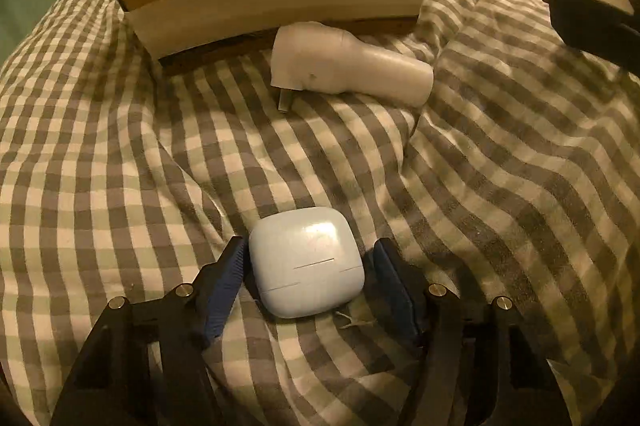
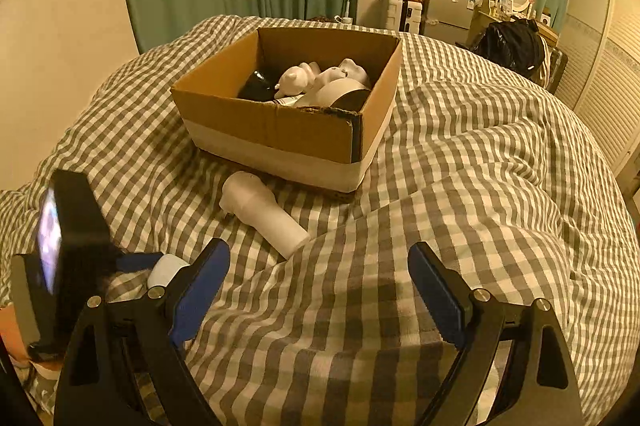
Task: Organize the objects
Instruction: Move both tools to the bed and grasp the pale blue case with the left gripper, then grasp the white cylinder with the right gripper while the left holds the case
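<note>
Scene: a bed under a grey-and-white checked duvet [image 2: 460, 153], with an open cardboard box [image 2: 280, 129] at its far side, already holding several white and dark items.
Left gripper: the left gripper [image 1: 306, 266] straddles a pale blue earbud case [image 1: 306, 262] lying on the duvet near the camera; its fingers [image 1: 226, 282] stand half open, the left pad at or almost at the case's side, the right pad with a small gap. No firm grip shows yet, though contact on the left is hard to judge.
Right gripper: the right gripper [image 2: 320, 290] hovers wide open over bare duvet, holding nothing.
Also waiting: a white handheld device [image 2: 266, 211] lies just in front of the box's near wall.
Doing it well: probably centre the case between both pads, squeeze its flat sides evenly, avoid pinching the soft cover beneath, then lift straight before carrying it over the box rim.
</note>
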A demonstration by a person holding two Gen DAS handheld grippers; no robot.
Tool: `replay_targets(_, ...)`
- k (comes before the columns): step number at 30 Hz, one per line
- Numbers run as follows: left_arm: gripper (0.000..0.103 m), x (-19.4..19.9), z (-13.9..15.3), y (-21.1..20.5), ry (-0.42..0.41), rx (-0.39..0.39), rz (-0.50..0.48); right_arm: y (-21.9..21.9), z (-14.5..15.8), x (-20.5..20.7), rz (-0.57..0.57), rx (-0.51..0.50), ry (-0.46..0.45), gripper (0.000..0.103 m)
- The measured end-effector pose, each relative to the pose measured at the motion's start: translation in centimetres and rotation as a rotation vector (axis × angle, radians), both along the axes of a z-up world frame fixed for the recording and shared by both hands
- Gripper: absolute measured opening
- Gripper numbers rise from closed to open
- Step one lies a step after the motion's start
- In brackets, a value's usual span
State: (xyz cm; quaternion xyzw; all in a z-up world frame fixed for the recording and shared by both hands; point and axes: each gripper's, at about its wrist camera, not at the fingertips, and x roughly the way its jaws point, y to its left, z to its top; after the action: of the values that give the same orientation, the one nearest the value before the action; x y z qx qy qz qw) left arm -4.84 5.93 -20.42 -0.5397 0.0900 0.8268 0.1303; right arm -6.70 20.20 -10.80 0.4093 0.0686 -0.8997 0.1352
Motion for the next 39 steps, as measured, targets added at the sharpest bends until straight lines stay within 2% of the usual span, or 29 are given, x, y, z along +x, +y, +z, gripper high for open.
replay_targets(1,0.053,0.0,0.1,-0.2,0.003,0.005,0.008,-0.1,0.0,0.0,0.001,0.0,-0.001,0.091)
replay_targets(7,0.053,0.5,1.3,-1.1,0.009,0.049,0.047,-0.6,-0.1,-0.3,0.012,0.009,-0.006,0.091)
replay_targets(11,0.053,0.7,3.7,-2.3,0.063,0.091,0.084,-1.7,-0.4,-1.3,0.046,0.019,-0.024,0.091)
replay_targets(14,0.053,0.5,5.0,-3.2,0.108,0.078,0.11,-2.9,-1.2,-2.5,0.091,0.041,-0.058,0.091)
replay_targets(19,0.053,-1.1,6.6,-6.1,0.16,0.048,0.174,-5.9,-3.3,-5.4,0.157,0.085,-0.143,0.091)
replay_targets(26,0.053,-2.6,6.2,-9.2,0.142,0.063,0.221,-9.4,-7.2,-9.6,0.182,0.151,-0.239,0.091)
replay_targets(29,0.053,-2.7,6.2,-9.5,0.136,0.077,0.215,-9.8,-8.9,-10.8,0.172,0.143,-0.298,0.091)
replay_targets(32,0.053,-2.6,6.1,-9.6,0.13,0.087,0.211,-9.9,-9.6,-10.9,0.166,0.159,-0.317,0.073)
replay_targets(35,0.053,-2.5,6.1,-9.6,0.123,0.097,0.207,-10.0,-9.3,-10.0,0.17,0.186,-0.294,0.051)
replay_targets(39,0.053,-1.7,6.5,-9.7,0.129,0.101,0.212,-9.2,-8.1,-8.6,0.152,0.162,-0.271,0.043)
